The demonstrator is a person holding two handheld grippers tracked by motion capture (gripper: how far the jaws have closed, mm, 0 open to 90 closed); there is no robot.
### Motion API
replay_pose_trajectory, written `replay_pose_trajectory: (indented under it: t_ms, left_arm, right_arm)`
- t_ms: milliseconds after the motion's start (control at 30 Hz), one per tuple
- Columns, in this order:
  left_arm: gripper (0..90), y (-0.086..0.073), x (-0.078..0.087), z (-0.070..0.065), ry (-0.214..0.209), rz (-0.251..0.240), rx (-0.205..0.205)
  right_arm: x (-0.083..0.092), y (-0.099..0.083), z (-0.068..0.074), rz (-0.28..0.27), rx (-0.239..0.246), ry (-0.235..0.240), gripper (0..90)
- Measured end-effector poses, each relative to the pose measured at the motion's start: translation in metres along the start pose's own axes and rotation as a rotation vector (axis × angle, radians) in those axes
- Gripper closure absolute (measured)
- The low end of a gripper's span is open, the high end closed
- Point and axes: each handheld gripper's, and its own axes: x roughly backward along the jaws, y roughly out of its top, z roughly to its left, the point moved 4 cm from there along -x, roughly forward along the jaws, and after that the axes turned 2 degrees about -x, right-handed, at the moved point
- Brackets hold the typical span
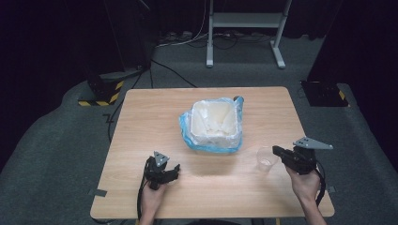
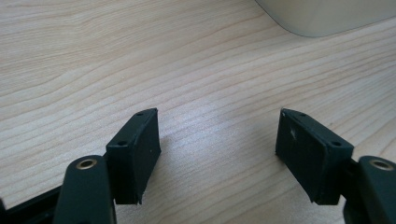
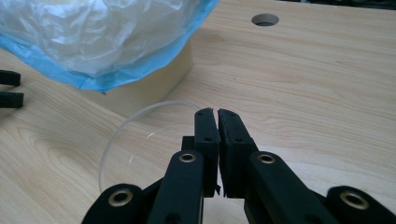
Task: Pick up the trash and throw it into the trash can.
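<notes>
Right gripper (image 3: 217, 114): jaws closed together on the rim of a clear plastic cup (image 3: 140, 144); the cup wall is pinched between the pads. The cup (image 1: 266, 159) is stood upright on the desk (image 1: 155, 122), near its right edge, toward the near right corner.

Left gripper (image 2: 217, 135): jaws held wide apart, nothing between them; it is held low over the desk near the near edge, left of centre.

Bin (image 1: 213, 123): cream, lined with a blue-edged bag (image 3: 93, 46); placed at the desk's centre, just beside the cup.

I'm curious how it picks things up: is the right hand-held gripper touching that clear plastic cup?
Touching. In the right gripper view, the right hand-held gripper has its jaws pinched together on the rim of the clear plastic cup, which stands on the table.
</notes>
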Motion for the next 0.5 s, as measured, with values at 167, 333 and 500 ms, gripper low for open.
replay_pose_trajectory:
  t_ms: [167, 333, 500]
  left_arm:
    - [30.1, 0.0, 0.0, 0.0, 0.0, 0.0, 0.0]
    - [30.1, 0.0, 0.0, 0.0, -0.001, 0.0, 0.001]
    - [30.1, 0.0, 0.0, 0.0, 0.0, 0.0, 0.0]
  right_arm:
    - [0.0, 0.002, 0.006, 0.015, 0.013, 0.012, 86.7]
    - [0.005, 0.008, 0.015, 0.016, 0.039, 0.03, 86.8]
    - [0.006, 0.019, 0.022, 0.004, 0.038, 0.061, 86.8]
